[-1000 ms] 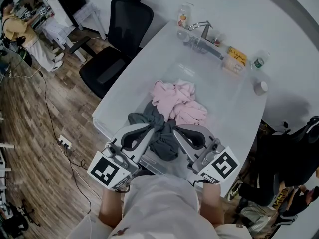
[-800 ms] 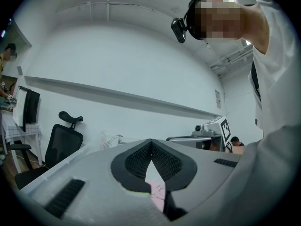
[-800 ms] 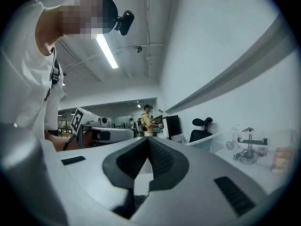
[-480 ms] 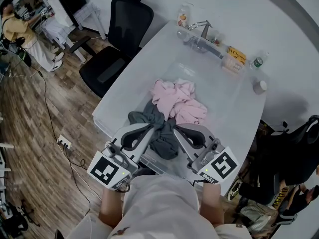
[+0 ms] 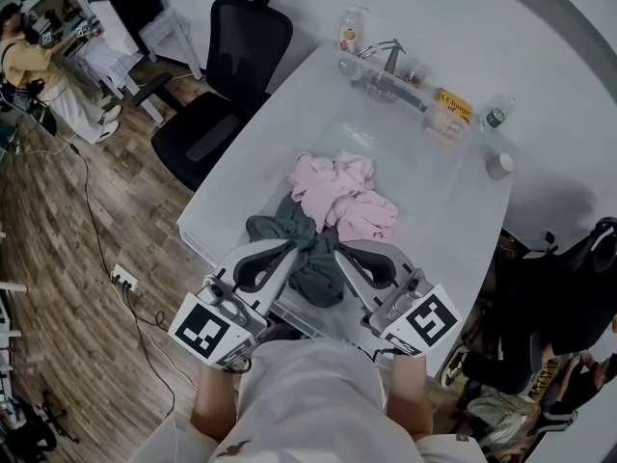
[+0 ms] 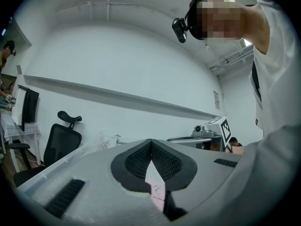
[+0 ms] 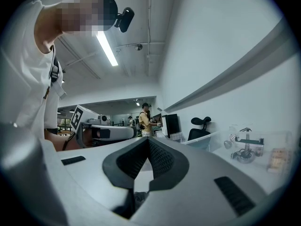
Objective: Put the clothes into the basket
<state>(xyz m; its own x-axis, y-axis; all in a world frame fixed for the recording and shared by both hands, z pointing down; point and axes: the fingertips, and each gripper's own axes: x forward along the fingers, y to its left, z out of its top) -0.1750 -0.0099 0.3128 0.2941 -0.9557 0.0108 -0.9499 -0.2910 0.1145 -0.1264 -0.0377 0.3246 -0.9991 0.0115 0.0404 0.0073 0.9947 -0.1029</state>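
Note:
A pink garment lies bunched in the middle of the white table. A dark grey garment lies just in front of it, towards me. A faint see-through basket stands behind the pink heap. My left gripper and right gripper are side by side over the table's near edge, with their tips above the grey garment. Both are shut, tips touching, with no cloth between them. Pink cloth shows under the left jaws, grey cloth under the right.
A faucet-like fixture, a bottle, a yellow box and a small bottle line the table's far end. A black office chair stands left of the table. Bags sit on the right.
The grippers and the clothes have stayed where they were. Only the head view has shifted slightly.

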